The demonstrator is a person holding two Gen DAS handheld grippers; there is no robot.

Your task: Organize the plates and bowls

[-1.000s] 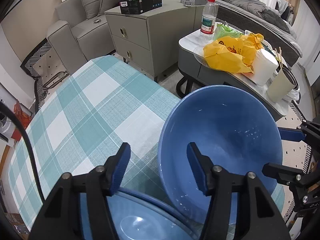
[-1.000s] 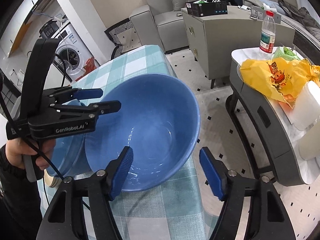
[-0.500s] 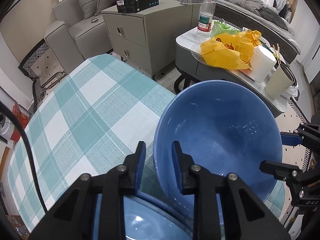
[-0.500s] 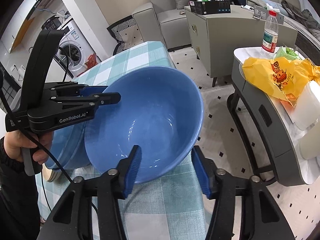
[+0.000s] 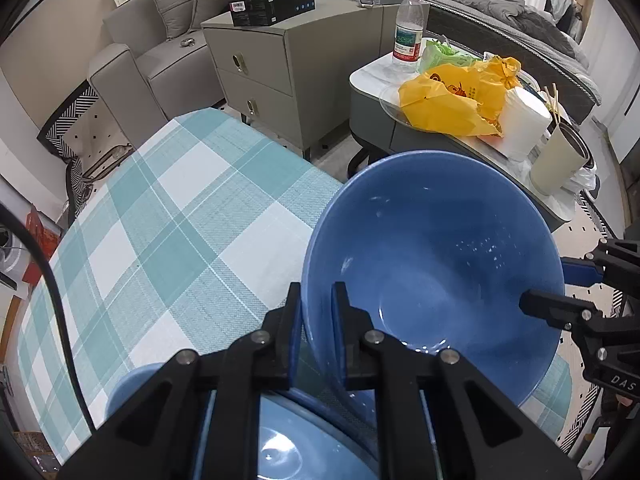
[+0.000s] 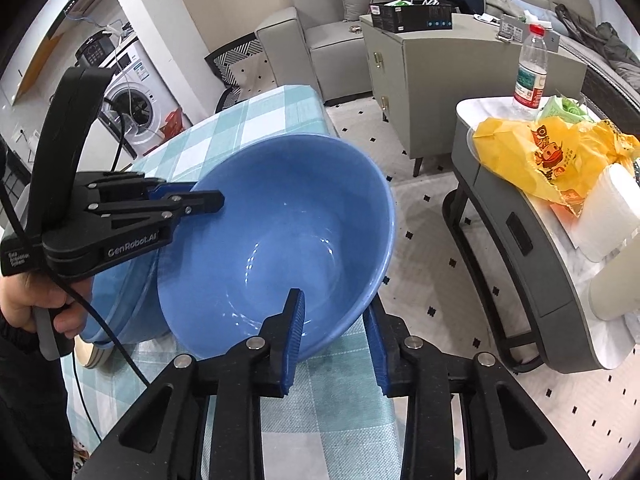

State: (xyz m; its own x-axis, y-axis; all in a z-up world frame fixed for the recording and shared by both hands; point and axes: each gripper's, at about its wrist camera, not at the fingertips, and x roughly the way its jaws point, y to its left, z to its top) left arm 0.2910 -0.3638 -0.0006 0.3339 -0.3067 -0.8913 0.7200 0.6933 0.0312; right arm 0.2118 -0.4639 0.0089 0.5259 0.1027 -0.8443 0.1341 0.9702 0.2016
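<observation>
1. Left gripper [image 5: 316,320] clamped on the near-left rim of the tilted blue bowl [image 5: 432,276], one pad inside the wall, one outside, jaws just drawn tight onto it.
2. Right gripper [image 6: 334,344] straddling the opposite rim of the same bowl, inner pad [image 6: 294,336] against the inside wall, outer finger tucked behind the outside; jaws just closing in, bite looking made but not as snug as the left.
3. Bowl tipped up on edge over the right end of the checked tablecloth [image 5: 168,216], mouth facing up and towards both cameras, leaning on a second blue bowl [image 6: 120,300] just to its left.
4. A third blue dish [image 5: 280,452] showing directly below the left gripper, partly hidden, kind unclear.
5. Key relation: bowl pinned between the two grippers across its width, left and right rims each taken, so neither hand nearer; any lift probably needing both rising together to keep it level.
6. Likely risk: slick glazed rim slipping from the looser right-side bite.
</observation>
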